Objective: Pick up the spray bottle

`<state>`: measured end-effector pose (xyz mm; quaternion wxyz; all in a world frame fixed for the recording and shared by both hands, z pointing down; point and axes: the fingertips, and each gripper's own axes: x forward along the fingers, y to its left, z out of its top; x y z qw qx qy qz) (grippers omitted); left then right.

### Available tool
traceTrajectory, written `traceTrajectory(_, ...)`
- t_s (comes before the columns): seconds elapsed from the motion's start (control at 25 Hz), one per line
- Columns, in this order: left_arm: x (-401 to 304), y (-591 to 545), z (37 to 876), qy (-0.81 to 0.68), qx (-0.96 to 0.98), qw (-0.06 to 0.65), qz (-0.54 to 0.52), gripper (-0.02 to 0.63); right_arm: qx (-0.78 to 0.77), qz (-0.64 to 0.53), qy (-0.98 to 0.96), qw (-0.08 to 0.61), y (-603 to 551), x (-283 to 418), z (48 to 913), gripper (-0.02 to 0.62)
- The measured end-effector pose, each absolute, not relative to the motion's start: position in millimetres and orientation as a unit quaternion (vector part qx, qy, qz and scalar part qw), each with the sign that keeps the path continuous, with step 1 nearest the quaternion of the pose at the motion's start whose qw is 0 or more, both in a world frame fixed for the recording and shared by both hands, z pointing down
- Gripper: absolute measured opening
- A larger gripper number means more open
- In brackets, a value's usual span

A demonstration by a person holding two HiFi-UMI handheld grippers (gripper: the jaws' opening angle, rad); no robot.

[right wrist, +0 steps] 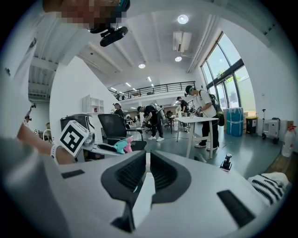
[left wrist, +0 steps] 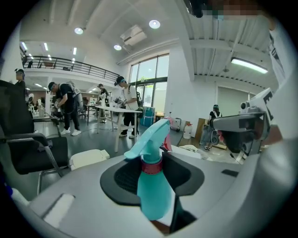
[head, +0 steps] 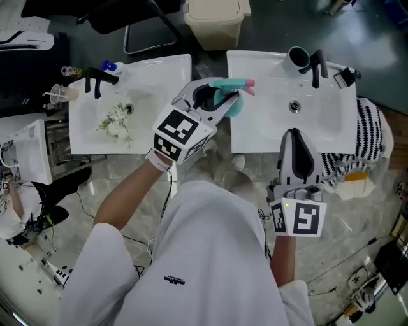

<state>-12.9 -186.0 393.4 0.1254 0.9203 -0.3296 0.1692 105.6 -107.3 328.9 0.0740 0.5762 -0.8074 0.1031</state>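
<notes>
The spray bottle (head: 231,94) is teal with a pink nozzle tip and a red collar. My left gripper (head: 222,103) is shut on it and holds it in the air over the gap between two white sinks. In the left gripper view the bottle (left wrist: 152,195) stands upright between the dark pads, its trigger head above them. From the right gripper view the bottle (right wrist: 121,147) shows small at the left, beside the left gripper's marker cube (right wrist: 74,138). My right gripper (head: 295,137) hovers near the right sink's front edge. Its jaws (right wrist: 148,173) stand together with nothing between them.
The left sink (head: 159,70) has a black faucet (head: 99,79) and white flowers (head: 116,121) in its basin. The right sink (head: 261,121) has a black faucet (head: 317,67) and a black cup (head: 298,57). A striped cloth (head: 368,140) lies at the right, a beige bin (head: 213,19) behind.
</notes>
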Motion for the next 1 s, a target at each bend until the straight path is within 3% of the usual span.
traceTrajectory(1.0,-44.2,-67.0,341.8,-0.43,0.887,0.129,0.11,0.135,0.603,0.099,-0.79,0.058,-64.8,110.3,313.4,0.006)
